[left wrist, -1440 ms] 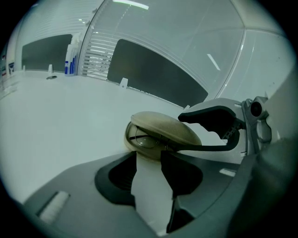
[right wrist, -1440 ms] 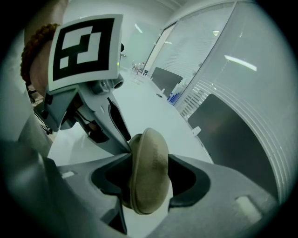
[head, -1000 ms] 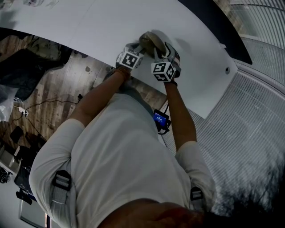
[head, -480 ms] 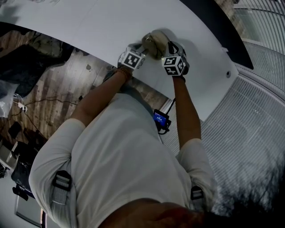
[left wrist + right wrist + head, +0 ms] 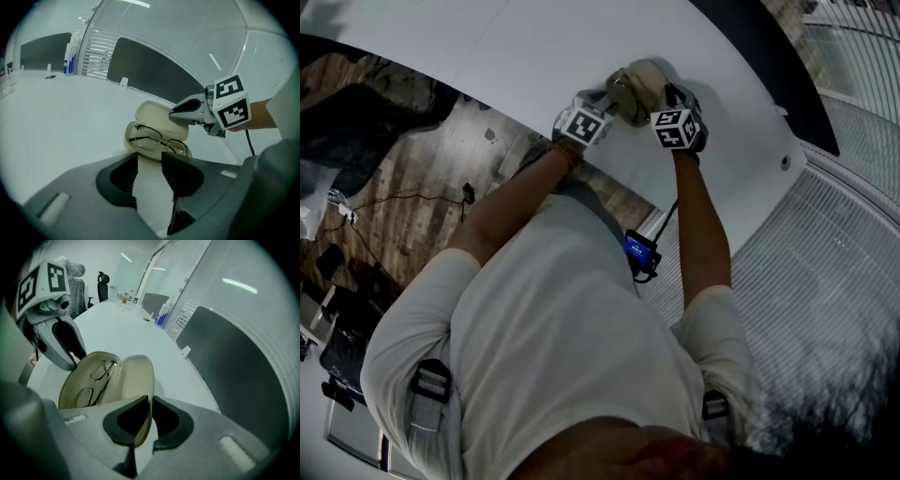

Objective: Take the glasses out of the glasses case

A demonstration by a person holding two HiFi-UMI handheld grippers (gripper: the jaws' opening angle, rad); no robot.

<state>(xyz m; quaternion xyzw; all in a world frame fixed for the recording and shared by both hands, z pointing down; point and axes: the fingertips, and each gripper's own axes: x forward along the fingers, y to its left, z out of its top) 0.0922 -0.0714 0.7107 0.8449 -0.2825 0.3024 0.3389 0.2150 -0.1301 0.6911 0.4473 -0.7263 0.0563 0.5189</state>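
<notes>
1. The beige glasses case (image 5: 630, 89) is lying open on the white table (image 5: 534, 47), near the edge closest to the person.
2. The thin-framed glasses (image 5: 157, 140) are sitting folded in the case's lower shell.
3. The right gripper (image 5: 150, 400) is clamping the rim of the upturned lid (image 5: 136, 376). Its jaws have just been closing onto it.
4. The left gripper (image 5: 150, 158) is staying released, with its jaws apart over bare table. Its tips are sitting just beside the lower shell and gripping nothing.
</notes>
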